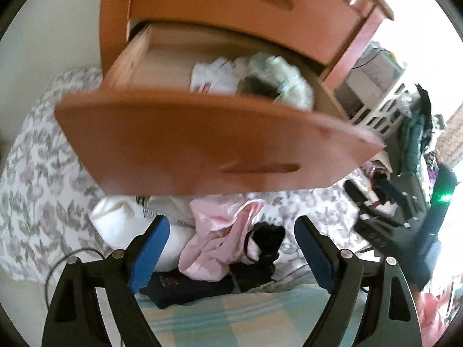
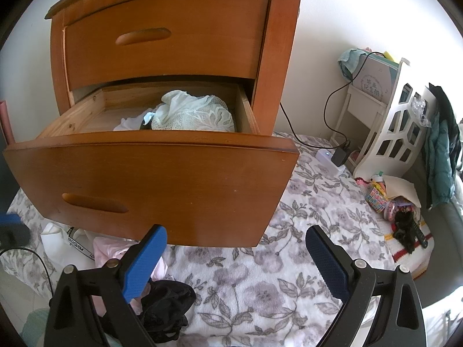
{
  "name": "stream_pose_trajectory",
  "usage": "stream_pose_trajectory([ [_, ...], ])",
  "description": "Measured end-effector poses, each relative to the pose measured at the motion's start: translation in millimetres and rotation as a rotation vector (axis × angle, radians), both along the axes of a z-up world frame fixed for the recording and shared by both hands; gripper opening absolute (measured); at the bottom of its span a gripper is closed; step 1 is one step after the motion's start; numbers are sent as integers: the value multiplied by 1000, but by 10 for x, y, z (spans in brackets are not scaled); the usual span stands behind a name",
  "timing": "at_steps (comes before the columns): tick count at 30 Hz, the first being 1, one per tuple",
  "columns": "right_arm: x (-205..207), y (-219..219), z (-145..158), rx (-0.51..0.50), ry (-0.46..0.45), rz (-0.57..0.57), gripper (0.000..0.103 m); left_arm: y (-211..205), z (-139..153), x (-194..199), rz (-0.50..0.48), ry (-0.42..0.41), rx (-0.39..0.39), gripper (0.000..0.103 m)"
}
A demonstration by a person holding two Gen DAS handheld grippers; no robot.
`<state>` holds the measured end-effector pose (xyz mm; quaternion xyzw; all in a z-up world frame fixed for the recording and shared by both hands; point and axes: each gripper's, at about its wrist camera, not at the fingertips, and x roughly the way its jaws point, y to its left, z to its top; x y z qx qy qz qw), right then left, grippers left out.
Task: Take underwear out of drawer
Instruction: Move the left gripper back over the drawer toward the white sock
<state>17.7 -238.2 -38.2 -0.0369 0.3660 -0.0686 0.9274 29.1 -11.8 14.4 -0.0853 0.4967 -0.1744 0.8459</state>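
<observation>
Both claws are standing released with nothing between their blue pads. Left gripper (image 1: 231, 248) is hanging over a heap of clothes on the floor, and its jaws are wide apart around empty air. Right gripper (image 2: 235, 260) is pointing at the flowered blanket (image 2: 312, 202) in front of the nightstand, also released and touching nothing.

Some underwear (image 2: 191, 112) is still lying in the open lower drawer (image 2: 150, 179): a pale lace piece is resting toward the right side of the drawer, with a white cloth and a small dark piece just beside it on the left. In the left wrist view the same bundle (image 1: 260, 78) is looking blurred, so its details are not clear there.

More pieces are lying outside, below the drawer front. A pink satin garment (image 1: 220, 243) is spreading between the left claw's fingers in the view, a black lace piece (image 1: 264, 243) is touching it on the right, and a dark folded garment (image 1: 185, 286) is lying under them. A white cloth with a printed band (image 2: 66, 240) is resting further left.

The wooden nightstand (image 2: 179, 37) is keeping its upper drawer closed. To the right, a white rack (image 2: 387, 133) is standing by the wall, with a charger (image 2: 338, 156) on the blanket near it.
</observation>
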Motion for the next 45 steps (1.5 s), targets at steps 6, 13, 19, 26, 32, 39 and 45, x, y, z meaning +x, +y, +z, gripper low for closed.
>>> stream_pose_trajectory([
  [6, -2, -9, 9, 2, -1, 0, 98, 11, 534, 33, -14, -117, -12, 88],
  [13, 5, -15, 9, 8, 2, -2, 99, -17, 1148, 286, 23, -227, -9, 88],
  [19, 12, -38, 7, 21, 1, -3, 99, -192, 1329, 671, 14, -199, -8, 88],
  [26, 23, -55, -16, 32, 8, 1, 99, -300, 882, 1230, 68, -22, 66, 88],
  [32, 47, -64, -40, 38, 19, 6, 99, -442, 565, 1604, 30, 84, 190, 88],
  [39, 81, -74, -68, 49, 32, 7, 99, -673, 191, 2009, -60, 225, 334, 88],
  [45, 134, -93, -122, 63, 60, 8, 99, -778, -99, 2205, -124, 341, 360, 88],
])
